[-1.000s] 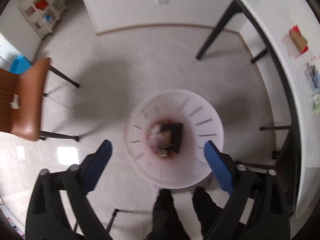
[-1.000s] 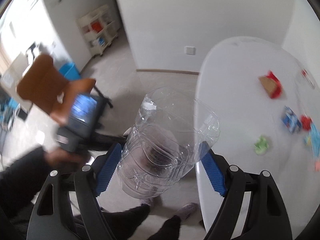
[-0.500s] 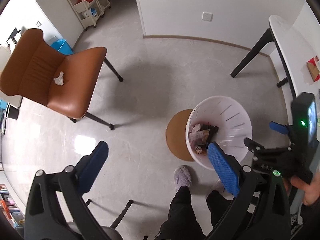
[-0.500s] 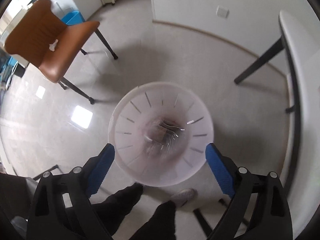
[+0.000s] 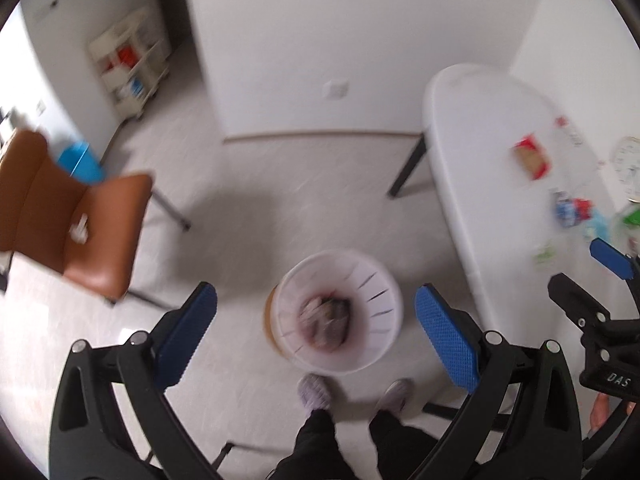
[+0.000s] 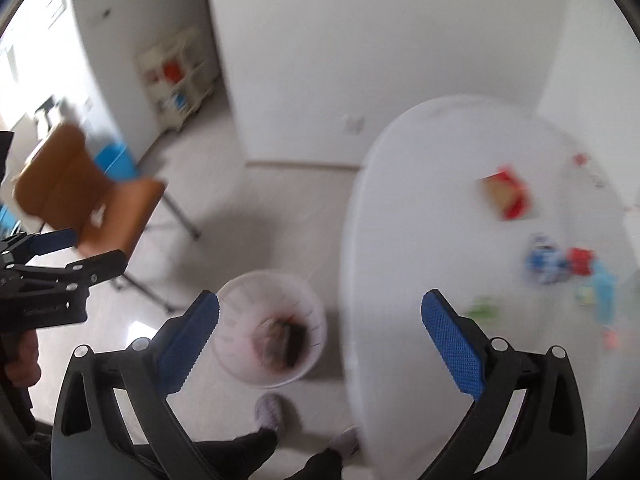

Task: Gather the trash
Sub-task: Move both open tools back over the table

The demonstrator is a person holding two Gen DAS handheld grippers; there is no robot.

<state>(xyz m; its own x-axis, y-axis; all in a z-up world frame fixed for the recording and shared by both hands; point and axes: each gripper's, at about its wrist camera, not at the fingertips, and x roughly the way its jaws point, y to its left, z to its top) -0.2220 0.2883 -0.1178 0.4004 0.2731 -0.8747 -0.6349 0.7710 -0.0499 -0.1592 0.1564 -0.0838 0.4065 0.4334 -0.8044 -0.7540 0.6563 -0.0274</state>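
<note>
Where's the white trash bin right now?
The white trash bin stands on the floor in front of the person's feet, left of the white table and right of the brown chair, low centre in both views.

The waste bin (image 5: 338, 312) looks like thin translucent white plastic with slotted walls; the chair (image 5: 76, 220) has a smooth, slightly glossy brown leather-like seat on dark metal legs; the table (image 6: 432, 240) top is plain matt white; the floor (image 5: 280, 200) is pale glossy tile; gripper pads (image 5: 446, 338) are textured blue rubber on black plastic.
</note>
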